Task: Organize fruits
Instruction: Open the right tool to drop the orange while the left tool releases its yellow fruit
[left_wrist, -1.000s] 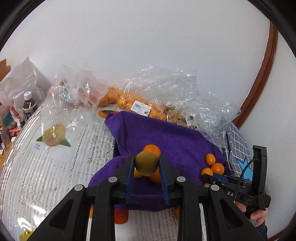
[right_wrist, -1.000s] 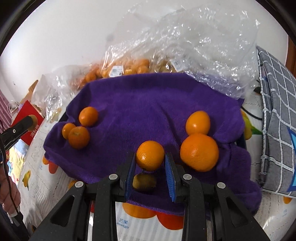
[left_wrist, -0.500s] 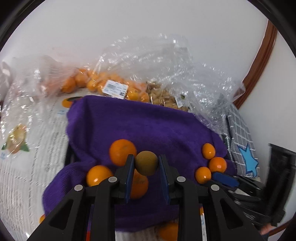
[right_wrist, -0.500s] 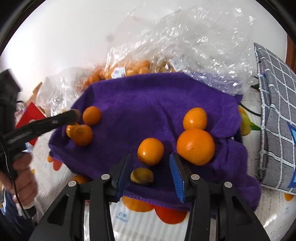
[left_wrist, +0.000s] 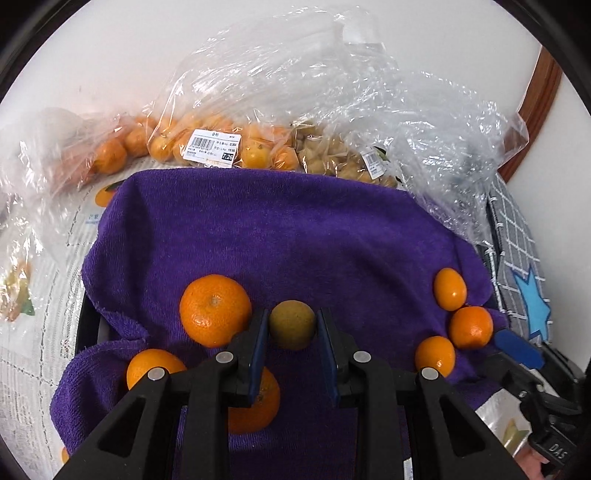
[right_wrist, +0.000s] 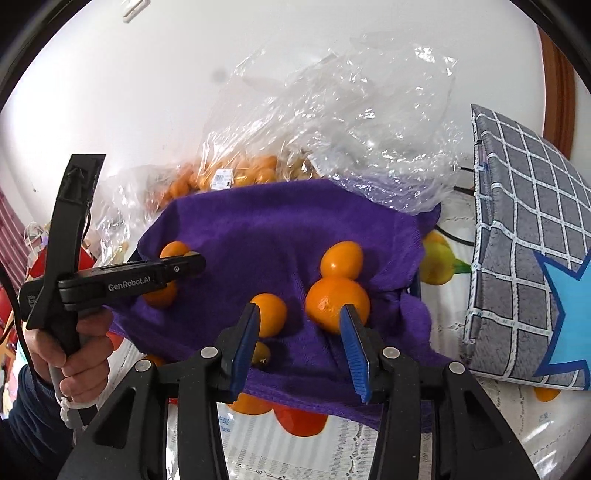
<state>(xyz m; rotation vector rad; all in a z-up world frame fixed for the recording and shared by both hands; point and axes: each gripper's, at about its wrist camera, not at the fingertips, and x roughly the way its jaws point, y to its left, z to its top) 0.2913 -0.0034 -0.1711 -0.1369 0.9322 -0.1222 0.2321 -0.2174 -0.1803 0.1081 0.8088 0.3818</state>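
Note:
My left gripper (left_wrist: 291, 325) is shut on a greenish-yellow fruit (left_wrist: 291, 324) and holds it over the purple towel (left_wrist: 280, 229). Three oranges lie by it at the towel's left: a large one (left_wrist: 215, 309), one (left_wrist: 153, 367) at the near left edge, and one (left_wrist: 258, 406) under the fingers. Three small oranges (left_wrist: 450, 288) lie at the right. My right gripper (right_wrist: 299, 321) is open and empty above the towel (right_wrist: 280, 229), between a small orange (right_wrist: 271, 314) and a larger orange (right_wrist: 334, 301). The left gripper also shows in the right wrist view (right_wrist: 192, 263), held by a hand.
Clear plastic bags of oranges (left_wrist: 207, 144) and of small tan fruit (left_wrist: 340, 158) stand behind the towel by the wall. A grey checked cushion (right_wrist: 524, 236) lies at the right. A patterned tablecloth (left_wrist: 33, 339) covers the table. A small dark fruit (right_wrist: 260, 352) sits by the towel's near edge.
My right gripper has opened, let go of the small orange and pulled back. My left gripper has moved in over the towel with the greenish fruit.

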